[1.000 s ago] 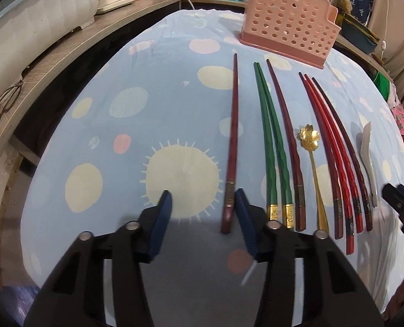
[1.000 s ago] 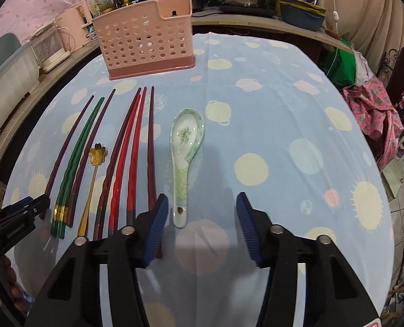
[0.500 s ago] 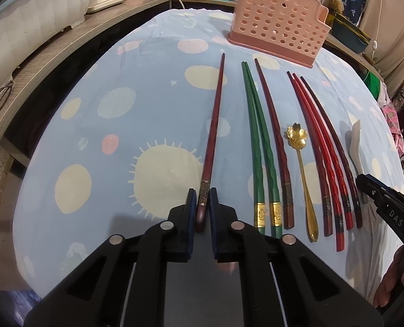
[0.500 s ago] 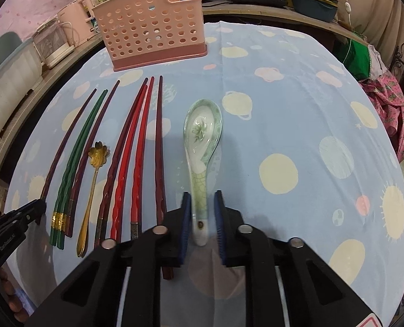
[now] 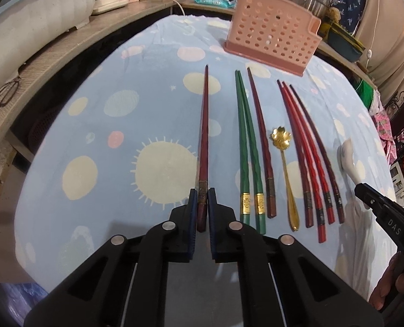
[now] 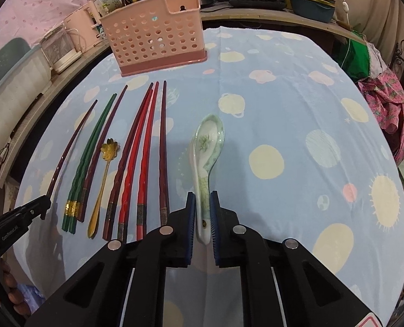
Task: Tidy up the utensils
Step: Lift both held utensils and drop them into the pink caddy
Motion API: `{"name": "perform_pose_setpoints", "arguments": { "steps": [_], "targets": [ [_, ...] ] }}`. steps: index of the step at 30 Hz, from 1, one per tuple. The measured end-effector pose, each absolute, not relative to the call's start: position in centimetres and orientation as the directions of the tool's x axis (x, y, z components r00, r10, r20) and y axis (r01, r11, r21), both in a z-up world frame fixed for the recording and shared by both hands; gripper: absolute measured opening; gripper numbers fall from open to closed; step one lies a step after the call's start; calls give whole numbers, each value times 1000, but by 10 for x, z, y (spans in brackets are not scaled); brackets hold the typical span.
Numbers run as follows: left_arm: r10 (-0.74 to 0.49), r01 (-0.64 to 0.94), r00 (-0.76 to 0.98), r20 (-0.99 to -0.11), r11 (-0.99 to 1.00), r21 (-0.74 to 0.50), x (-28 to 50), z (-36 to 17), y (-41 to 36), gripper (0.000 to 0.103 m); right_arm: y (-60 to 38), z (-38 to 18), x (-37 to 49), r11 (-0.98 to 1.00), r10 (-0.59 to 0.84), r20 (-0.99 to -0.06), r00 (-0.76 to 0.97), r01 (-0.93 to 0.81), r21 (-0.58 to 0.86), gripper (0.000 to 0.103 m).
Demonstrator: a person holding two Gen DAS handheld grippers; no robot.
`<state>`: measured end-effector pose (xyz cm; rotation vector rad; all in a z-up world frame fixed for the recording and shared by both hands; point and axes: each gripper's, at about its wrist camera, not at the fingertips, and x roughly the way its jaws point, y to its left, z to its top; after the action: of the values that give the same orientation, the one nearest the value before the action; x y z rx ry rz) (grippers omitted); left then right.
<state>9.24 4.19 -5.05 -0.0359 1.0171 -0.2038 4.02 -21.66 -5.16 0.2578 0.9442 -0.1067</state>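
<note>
Both grippers have just been closing. Left gripper (image 5: 201, 207) is now pinching the butt end of the lone dark-red chopstick (image 5: 203, 141); right gripper (image 6: 202, 212) is pinching the ceramic spoon (image 6: 206, 160) by its handle. Both utensils are still lying on the worktop (image 6: 297, 103), short of the pink utensil basket (image 6: 154, 35). Lift is looking like the next step.

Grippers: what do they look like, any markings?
Both are black plastic with blue ribbed pads and round silver pins. The left gripper and right gripper match; each shows white lettering on its side in the other's view, partly legible.
</note>
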Motion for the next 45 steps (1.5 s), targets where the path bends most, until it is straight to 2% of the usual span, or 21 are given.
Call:
{"name": "perform_pose_setpoints", "arguments": {
  "steps": [14,27,45],
  "targets": [
    [-217,151,611,-761,976,-157,86,9,49,7,-227,-5,24,959,28,-744,668,191,208,8],
    [-225,148,693,-684,974,-170,113,64,51,7,-230,23,41,956,63,-709,703,161,245,6],
    [-246,193,807,-537,969,-154,196,167,34,7,-265,90,126,941,92,-598,796,126,313,6]
  ]
}}
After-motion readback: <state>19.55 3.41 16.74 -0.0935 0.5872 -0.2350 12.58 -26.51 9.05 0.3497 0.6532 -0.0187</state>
